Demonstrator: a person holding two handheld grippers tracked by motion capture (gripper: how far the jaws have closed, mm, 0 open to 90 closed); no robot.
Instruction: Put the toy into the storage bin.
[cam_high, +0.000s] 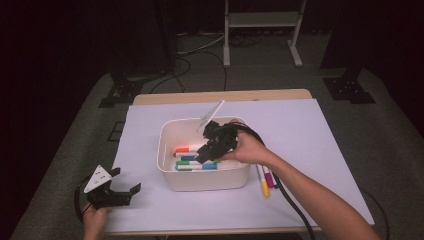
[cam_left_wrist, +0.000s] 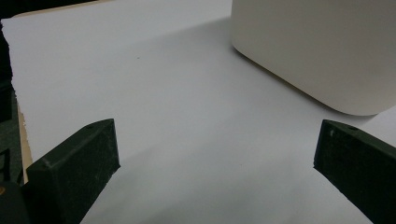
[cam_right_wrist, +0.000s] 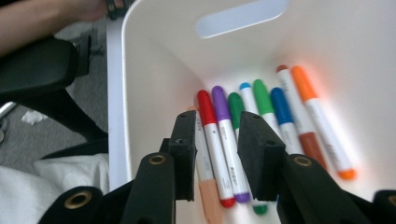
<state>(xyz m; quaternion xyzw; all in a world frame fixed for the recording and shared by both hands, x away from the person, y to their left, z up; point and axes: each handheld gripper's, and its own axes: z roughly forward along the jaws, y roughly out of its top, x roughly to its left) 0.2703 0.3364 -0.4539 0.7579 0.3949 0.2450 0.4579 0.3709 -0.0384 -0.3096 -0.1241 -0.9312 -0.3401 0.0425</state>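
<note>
The right gripper (cam_right_wrist: 215, 140) hung down inside the white bin (cam_high: 169, 172), jaws parted a little over the red marker (cam_right_wrist: 214, 140) and purple marker (cam_right_wrist: 228, 140), gripping nothing. The markers looked light, stiff and slick-barrelled, likely to roll, so mid-barrel across the width seemed the safest hold. Packed side by side on the bin floor, they left little gap for a jaw, and the near wall crowded that side. More markers (cam_high: 265, 181) lay on the paper just right of the bin. The left gripper (cam_high: 119, 192) rested wide open and empty on open paper.
</note>
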